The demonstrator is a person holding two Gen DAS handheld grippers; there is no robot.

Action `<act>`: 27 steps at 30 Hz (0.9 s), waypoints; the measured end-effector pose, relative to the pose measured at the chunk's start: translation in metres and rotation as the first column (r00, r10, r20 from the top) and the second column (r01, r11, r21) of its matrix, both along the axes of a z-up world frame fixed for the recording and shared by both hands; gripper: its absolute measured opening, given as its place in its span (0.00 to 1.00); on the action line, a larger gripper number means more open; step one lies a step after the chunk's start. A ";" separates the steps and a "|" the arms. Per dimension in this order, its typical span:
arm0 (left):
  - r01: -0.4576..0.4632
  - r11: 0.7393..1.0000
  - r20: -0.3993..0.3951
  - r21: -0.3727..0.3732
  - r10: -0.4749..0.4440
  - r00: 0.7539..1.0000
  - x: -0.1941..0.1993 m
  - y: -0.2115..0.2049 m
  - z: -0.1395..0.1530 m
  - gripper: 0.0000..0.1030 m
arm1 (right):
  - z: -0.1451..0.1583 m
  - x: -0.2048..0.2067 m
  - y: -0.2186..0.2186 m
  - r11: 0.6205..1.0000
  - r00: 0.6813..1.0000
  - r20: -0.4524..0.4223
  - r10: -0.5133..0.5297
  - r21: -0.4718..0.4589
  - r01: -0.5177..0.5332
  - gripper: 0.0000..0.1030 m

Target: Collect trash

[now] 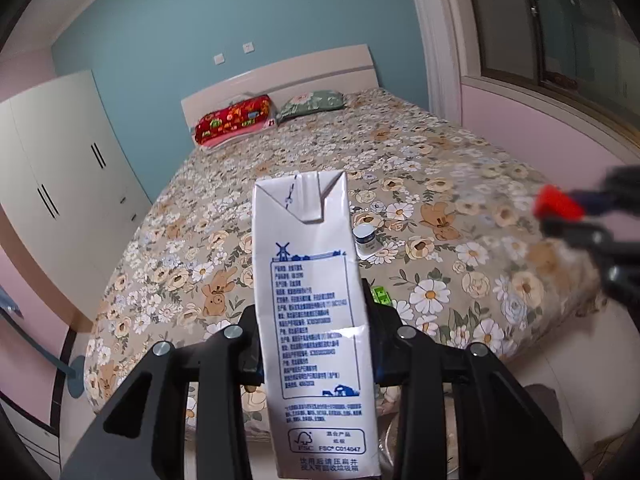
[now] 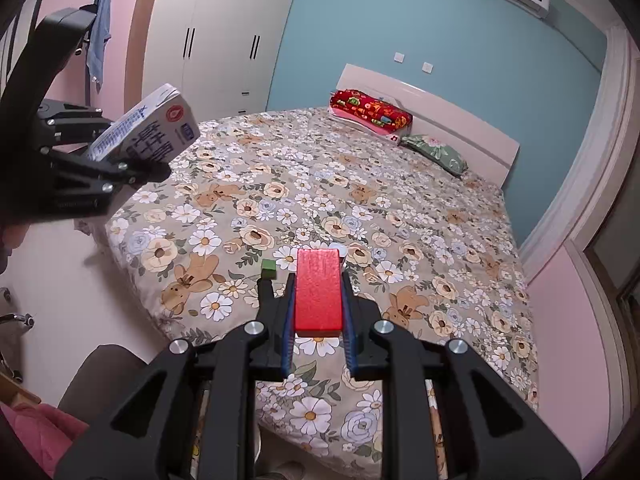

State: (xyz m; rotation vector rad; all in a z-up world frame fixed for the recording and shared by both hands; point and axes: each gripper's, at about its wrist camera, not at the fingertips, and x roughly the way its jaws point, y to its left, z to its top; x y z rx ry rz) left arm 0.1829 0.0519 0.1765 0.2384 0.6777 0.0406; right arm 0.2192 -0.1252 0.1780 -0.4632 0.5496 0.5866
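Above a bed with a floral cover (image 2: 440,240), the left gripper (image 1: 316,320) clamps a tall white milk carton with blue print (image 1: 312,300), and the right gripper (image 2: 318,300) pinches a flat red block (image 2: 319,292). Both should probably be carried level with firm grips to a bin, which is not visible. A small white jar (image 1: 366,240) and a green cube (image 2: 268,269) remain on the cover.

White carton (image 1: 312,300) with blue print, red block (image 2: 319,290), beige floral bedspread (image 2: 420,216).

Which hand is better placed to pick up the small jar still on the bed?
Neither yet: both are full. The left gripper holds the milk carton; the right gripper holds a red block. The small jar lies ahead of the left, so left, once emptied.
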 end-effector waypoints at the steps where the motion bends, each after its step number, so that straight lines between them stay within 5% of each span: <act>1: 0.007 1.000 0.002 0.000 -0.007 1.000 -0.006 -0.001 -0.001 0.37 | 0.001 -0.005 -0.002 1.000 1.000 0.000 0.002 0.001 -0.002 0.20; 14: 0.083 0.997 -0.030 -0.010 -0.083 0.996 -0.053 -0.012 -0.037 0.37 | -0.030 -0.047 -0.011 0.999 0.998 -0.045 0.041 -0.018 -0.041 0.20; 27: 0.107 0.992 -0.168 -0.074 -0.118 0.979 -0.059 -0.012 -0.115 0.37 | -0.086 -0.048 -0.017 0.998 0.987 -0.153 0.050 -0.021 -0.054 0.20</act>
